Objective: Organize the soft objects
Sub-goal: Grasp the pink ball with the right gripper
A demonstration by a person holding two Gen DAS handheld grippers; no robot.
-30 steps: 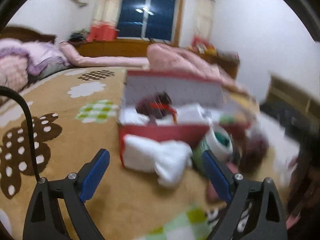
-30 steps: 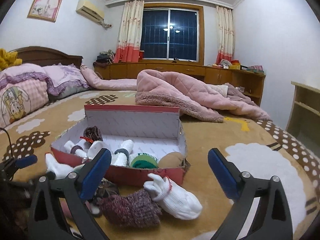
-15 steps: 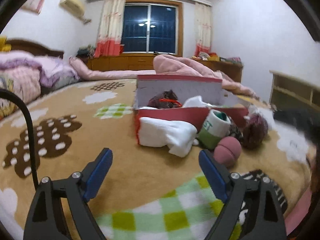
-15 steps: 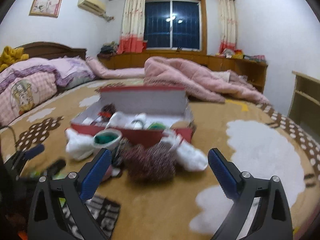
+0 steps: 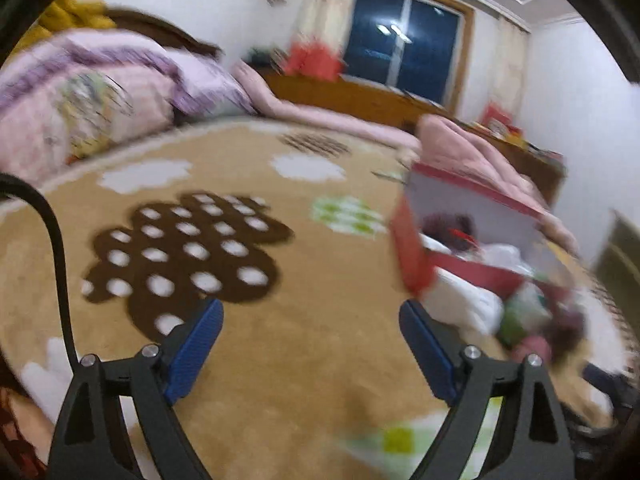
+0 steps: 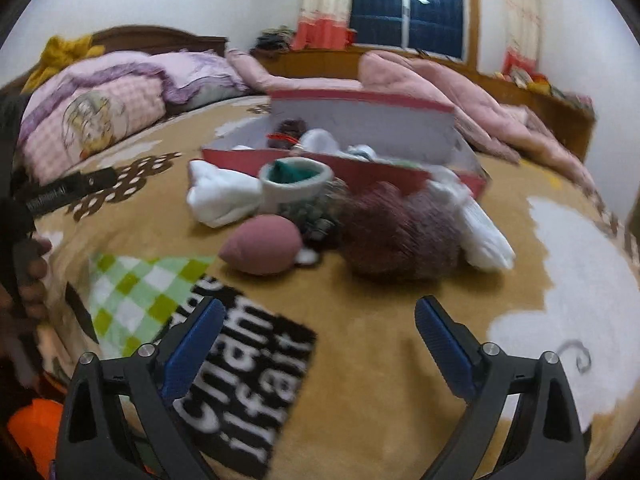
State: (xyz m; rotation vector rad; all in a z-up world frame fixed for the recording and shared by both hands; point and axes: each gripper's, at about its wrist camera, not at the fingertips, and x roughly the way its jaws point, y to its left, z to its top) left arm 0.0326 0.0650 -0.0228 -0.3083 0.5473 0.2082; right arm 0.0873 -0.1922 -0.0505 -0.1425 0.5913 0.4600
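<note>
Ahead of the empty, wide-spread right gripper [image 6: 316,344]: red box [image 6: 352,168] on the bed, soft things heaped against its near wall. Maroon knit bundle [image 6: 400,236], straight beyond the jaws: light, squashy, likely best pinched across the middle. White sock [image 6: 220,196], far left: limp. Pink sponge [image 6: 262,246]: springy, round. Left gripper [image 5: 311,346]: spread wide, empty.

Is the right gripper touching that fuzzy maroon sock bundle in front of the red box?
Apart. The right wrist view shows bare tan blanket between the open right gripper and the maroon sock bundle.
</note>
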